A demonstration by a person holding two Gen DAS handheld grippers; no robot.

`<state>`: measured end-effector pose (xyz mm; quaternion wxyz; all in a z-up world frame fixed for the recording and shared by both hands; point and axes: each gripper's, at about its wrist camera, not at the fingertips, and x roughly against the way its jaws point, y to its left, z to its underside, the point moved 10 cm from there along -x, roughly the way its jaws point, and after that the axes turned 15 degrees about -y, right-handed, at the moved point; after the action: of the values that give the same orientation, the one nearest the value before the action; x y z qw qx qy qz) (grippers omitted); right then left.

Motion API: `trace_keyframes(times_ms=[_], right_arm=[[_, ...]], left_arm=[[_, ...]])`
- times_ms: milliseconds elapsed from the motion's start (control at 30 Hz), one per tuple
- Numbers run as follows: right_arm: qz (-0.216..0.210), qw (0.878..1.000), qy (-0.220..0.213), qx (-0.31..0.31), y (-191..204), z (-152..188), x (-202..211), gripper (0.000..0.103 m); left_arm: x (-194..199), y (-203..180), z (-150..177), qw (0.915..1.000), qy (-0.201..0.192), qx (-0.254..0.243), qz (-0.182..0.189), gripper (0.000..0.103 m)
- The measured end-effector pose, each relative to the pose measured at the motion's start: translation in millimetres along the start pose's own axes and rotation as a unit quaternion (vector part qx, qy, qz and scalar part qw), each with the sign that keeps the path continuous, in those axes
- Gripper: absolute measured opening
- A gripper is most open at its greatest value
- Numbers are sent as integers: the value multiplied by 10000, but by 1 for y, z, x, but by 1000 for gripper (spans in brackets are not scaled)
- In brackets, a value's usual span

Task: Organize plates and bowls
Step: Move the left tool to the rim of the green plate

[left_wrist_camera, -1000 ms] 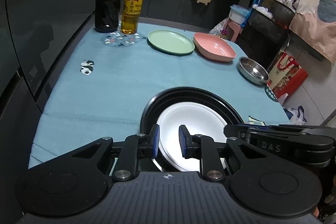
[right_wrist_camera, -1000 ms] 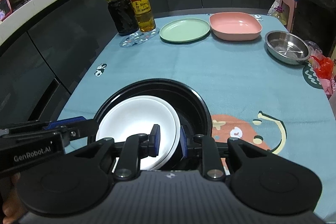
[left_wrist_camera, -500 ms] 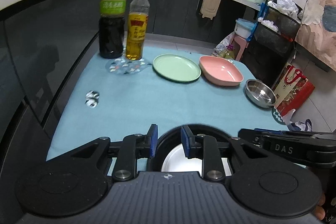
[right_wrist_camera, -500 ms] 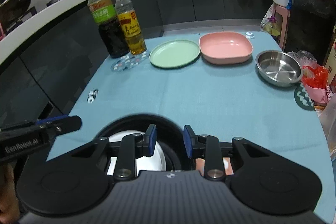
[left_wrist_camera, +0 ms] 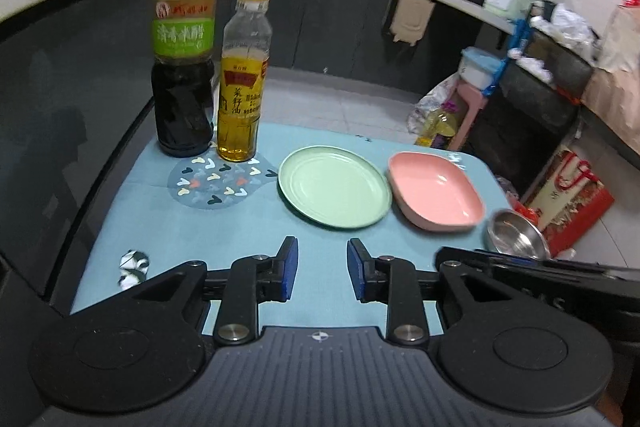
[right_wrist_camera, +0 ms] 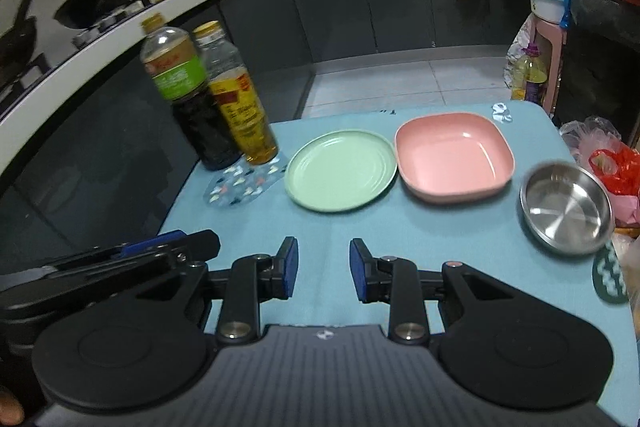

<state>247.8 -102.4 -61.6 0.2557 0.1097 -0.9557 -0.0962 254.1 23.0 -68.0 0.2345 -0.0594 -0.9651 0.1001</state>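
Both of my grippers hover over the blue tablecloth [left_wrist_camera: 160, 211] with nothing between their fingers. The left gripper [left_wrist_camera: 318, 269] has its jaws opening, and the right gripper [right_wrist_camera: 323, 269] stands open beside it. Beyond the fingertips lies a round green plate [left_wrist_camera: 334, 187] [right_wrist_camera: 341, 171]. To its right sits a square pink bowl [left_wrist_camera: 434, 193] [right_wrist_camera: 454, 157], almost touching it. A steel bowl [left_wrist_camera: 516, 233] [right_wrist_camera: 566, 213] rests at the table's right edge. The black pan with the white plates is out of both views.
A dark vinegar bottle [left_wrist_camera: 184, 75] and a yellow oil bottle [left_wrist_camera: 240, 87] stand at the far left behind a patterned round mat [left_wrist_camera: 216, 183]. Dark cabinets run along the left. Bags [left_wrist_camera: 572, 195] and a pink stool [right_wrist_camera: 548, 27] crowd the floor on the right.
Both grippers have drawn back and up from the black pan with the white plates, which has dropped out of view. Their jaws have widened, and the far dishes now fill the views.
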Motion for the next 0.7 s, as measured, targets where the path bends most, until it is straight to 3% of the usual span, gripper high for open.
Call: trace_keyframes(times_ms=[200, 367, 533, 700], right_arm=[[219, 9989, 288, -303, -26, -3, -40, 23], [352, 9957, 536, -668, -45, 2, -73, 23], [483, 9918, 742, -925, -58, 7, -103, 23], [566, 9890, 859, -1066, -64, 4, -122, 23]], left_arm=[[-59, 15, 3, 9991, 278, 257, -200, 25], [-96, 24, 2, 9982, 281, 495, -211, 25], [-130, 28, -1, 9985, 196, 395, -331, 25], [-157, 33, 4, 9974, 431, 345, -459, 25]])
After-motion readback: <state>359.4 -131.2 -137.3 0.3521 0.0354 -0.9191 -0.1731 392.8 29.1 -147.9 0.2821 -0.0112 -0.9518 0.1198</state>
